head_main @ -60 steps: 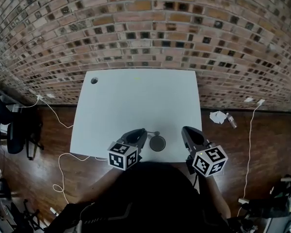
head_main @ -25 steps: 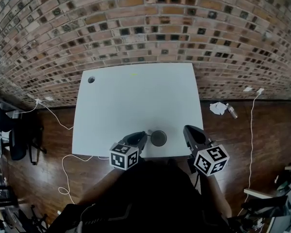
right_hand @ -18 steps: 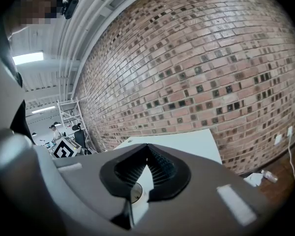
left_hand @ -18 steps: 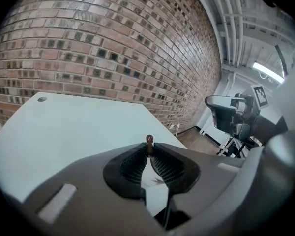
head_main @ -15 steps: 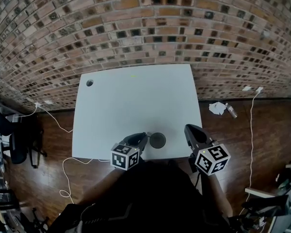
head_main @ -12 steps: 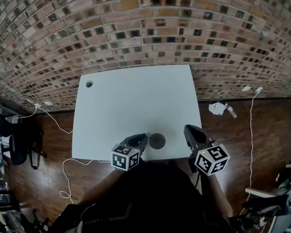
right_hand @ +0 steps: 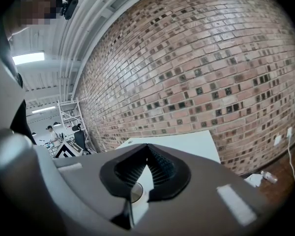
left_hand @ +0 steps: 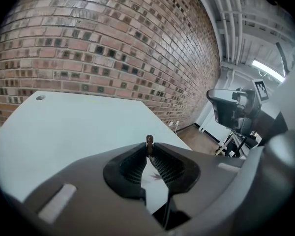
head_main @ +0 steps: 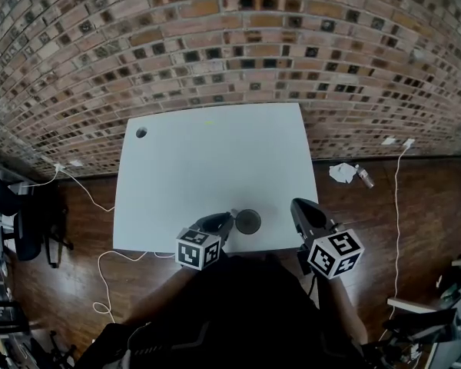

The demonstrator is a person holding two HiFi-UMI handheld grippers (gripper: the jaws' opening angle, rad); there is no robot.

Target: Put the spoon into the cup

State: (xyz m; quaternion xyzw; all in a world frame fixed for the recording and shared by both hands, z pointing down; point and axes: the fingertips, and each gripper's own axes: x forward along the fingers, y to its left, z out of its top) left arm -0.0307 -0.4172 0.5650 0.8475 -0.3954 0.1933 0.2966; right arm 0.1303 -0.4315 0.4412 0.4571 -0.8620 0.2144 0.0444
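The left gripper [head_main: 226, 221] has its jaws pinched on the spoon [left_hand: 149, 140], its dark end poking up between them, just left of the cup [head_main: 248, 221] at the desk's [head_main: 200, 160] near edge. The right gripper [head_main: 298, 207] hangs beside the cup, jaws together on nothing.

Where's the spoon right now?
The spoon is pinched in the left claw, per the left gripper view; the head view puts it just left of the cup, near the front edge of the table.

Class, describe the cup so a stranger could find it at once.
Find the white table by the brick wall. At its near edge, between the left gripper and right gripper, stands the cup: small, round, dark, unlike the far corner's flat hole.
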